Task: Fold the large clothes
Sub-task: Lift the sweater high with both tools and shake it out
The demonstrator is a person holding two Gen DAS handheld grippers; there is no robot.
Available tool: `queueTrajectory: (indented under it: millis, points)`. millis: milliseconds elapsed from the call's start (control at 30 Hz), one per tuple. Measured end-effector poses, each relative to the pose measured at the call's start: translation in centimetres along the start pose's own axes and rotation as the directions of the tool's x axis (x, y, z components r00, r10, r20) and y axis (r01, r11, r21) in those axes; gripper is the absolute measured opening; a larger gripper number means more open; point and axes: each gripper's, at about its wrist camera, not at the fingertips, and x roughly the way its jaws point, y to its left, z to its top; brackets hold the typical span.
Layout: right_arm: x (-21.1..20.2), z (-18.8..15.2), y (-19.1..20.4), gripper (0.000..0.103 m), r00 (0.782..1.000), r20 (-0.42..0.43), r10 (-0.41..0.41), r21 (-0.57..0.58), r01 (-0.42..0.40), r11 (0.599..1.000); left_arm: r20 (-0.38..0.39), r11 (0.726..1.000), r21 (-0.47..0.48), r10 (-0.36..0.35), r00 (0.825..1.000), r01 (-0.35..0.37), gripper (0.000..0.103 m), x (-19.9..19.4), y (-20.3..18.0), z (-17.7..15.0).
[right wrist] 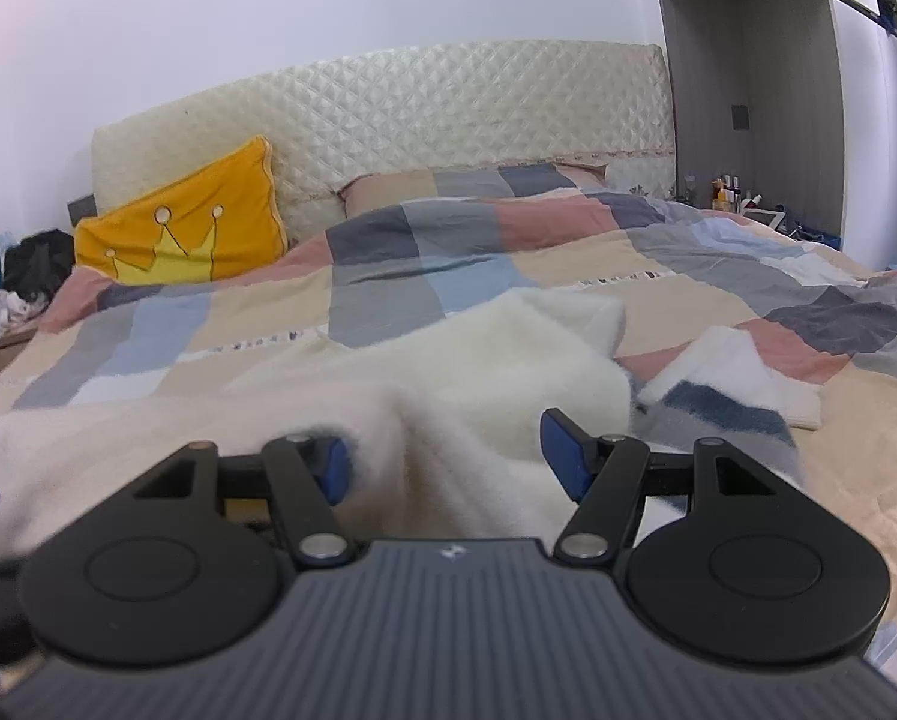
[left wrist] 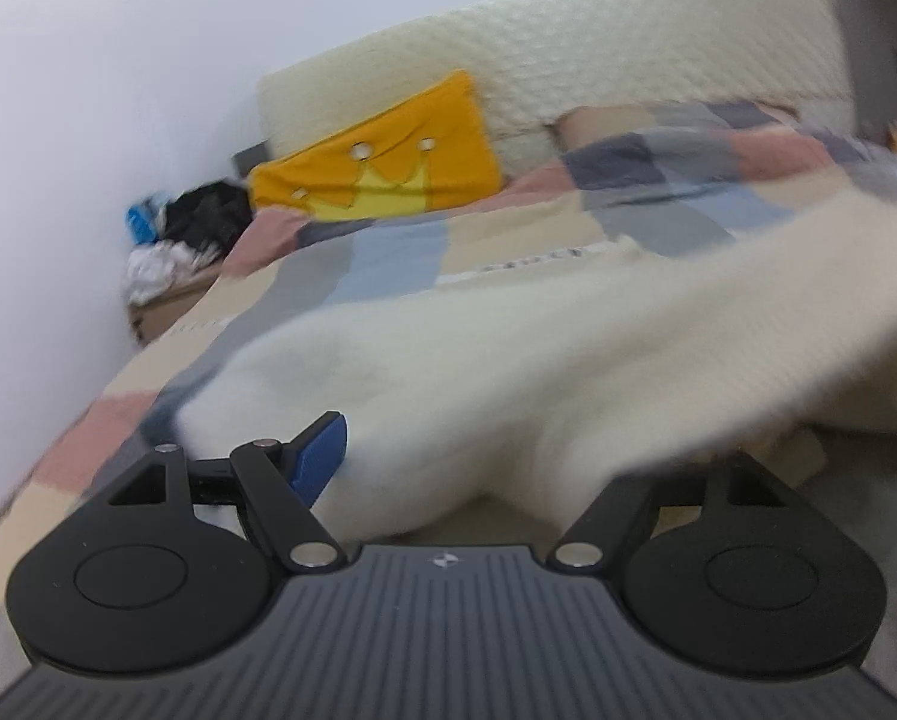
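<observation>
A fluffy cream-white sweater [right wrist: 496, 354] lies on the checked bedspread [right wrist: 388, 264]; one sleeve with a dark blue band [right wrist: 730, 396] spreads to the right. My right gripper [right wrist: 448, 456] is open, its blue pads either side of a raised fold of the sweater. In the left wrist view the sweater [left wrist: 508, 360] is blurred and drapes over my left gripper [left wrist: 448, 450]. Only the left blue pad [left wrist: 319, 459] shows; the right finger is hidden under fabric, so its state is unclear.
An orange crown cushion [right wrist: 184, 228] leans on the quilted headboard [right wrist: 418, 114]. A nightstand with dark and white clutter [right wrist: 16, 288] stands at the left. A shelf with small bottles [right wrist: 730, 189] and a wardrobe [right wrist: 748, 90] stand at the right.
</observation>
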Motion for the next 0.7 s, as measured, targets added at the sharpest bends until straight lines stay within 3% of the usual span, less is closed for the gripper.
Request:
queueTrajectory:
  millis: [133,200,267,333,467,533,700]
  points:
    - [1.6,-0.9,0.4,0.068,0.997,-0.077,0.015,-0.035,-0.017,0.999,0.049,0.995,-0.081,0.059,0.997,-0.055,0.077,-0.9,2.5,1.0]
    - [3.1,-2.1,1.2,0.066,0.98,-0.191,0.06,-0.05,-0.071,0.996,0.03,0.99,-0.14,0.04,0.999,-0.036,0.066,-0.8,3.6,1.4]
    - [3.9,-3.5,2.3,0.065,0.968,-0.246,0.042,-0.085,-0.064,0.994,-0.004,0.988,-0.153,0.016,1.0,-0.016,0.057,-0.4,3.8,1.3]
    - [3.7,-3.8,3.0,0.066,0.974,-0.227,0.011,-0.138,-0.043,0.99,-0.026,0.988,-0.156,-0.005,1.0,0.0,0.047,-0.2,3.7,0.9]
    - [2.5,-2.3,1.6,0.066,0.979,-0.2,0.029,-0.067,-0.043,0.997,-0.004,0.978,-0.203,-0.041,0.999,0.039,0.033,-1.3,4.3,1.3]
    - [0.7,-1.9,1.4,0.066,0.987,-0.157,0.022,-0.087,-0.036,0.996,0.055,0.964,-0.249,-0.083,0.995,0.094,0.031,-3.0,4.9,2.0]
    - [-4.6,1.1,0.7,0.066,1.0,0.011,0.015,-0.098,-0.014,0.995,0.169,0.934,-0.32,-0.107,0.98,0.157,0.031,-7.8,6.8,4.4]
